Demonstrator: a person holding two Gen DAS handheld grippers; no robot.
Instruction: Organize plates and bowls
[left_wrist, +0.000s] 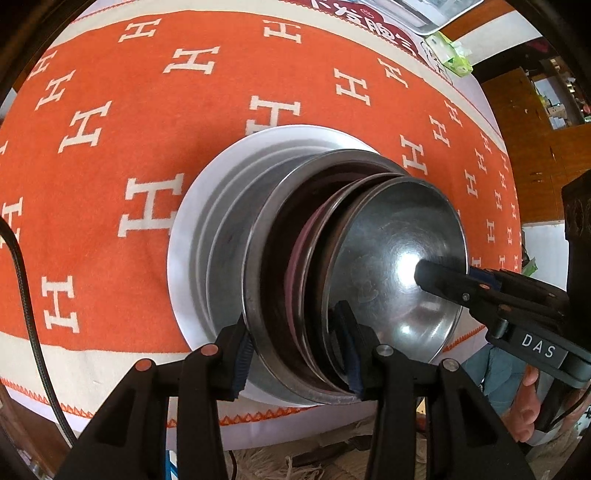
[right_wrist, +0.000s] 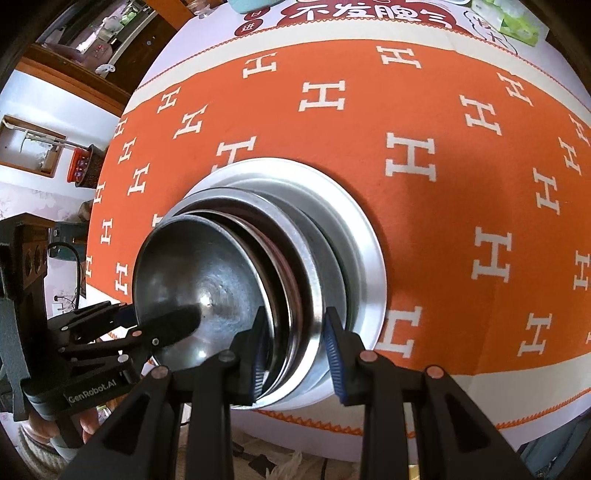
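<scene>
A nested stack of dishes sits near the front edge of the surface. A wide white plate (left_wrist: 184, 236) lies at the bottom, with steel plates (left_wrist: 258, 206) stacked on it. A shiny steel bowl (left_wrist: 384, 266) sits upright on top, its hollow facing up.

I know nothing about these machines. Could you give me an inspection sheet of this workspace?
Surface: orange cloth with white H pattern covers the table.
Job's things: one nested stack; white plate at the bottom, metal dishes on it, steel bowl on top.
Clutter: green packet and metal tray at the far edge.
Grippers: left gripper and right gripper each have jaws straddling the stack's near rims, one finger inside the bowl; grip unclear.
Cables: black cable hangs past the table's left edge.
Surroundings: wooden furniture beyond the table; fringed rug below.
</scene>
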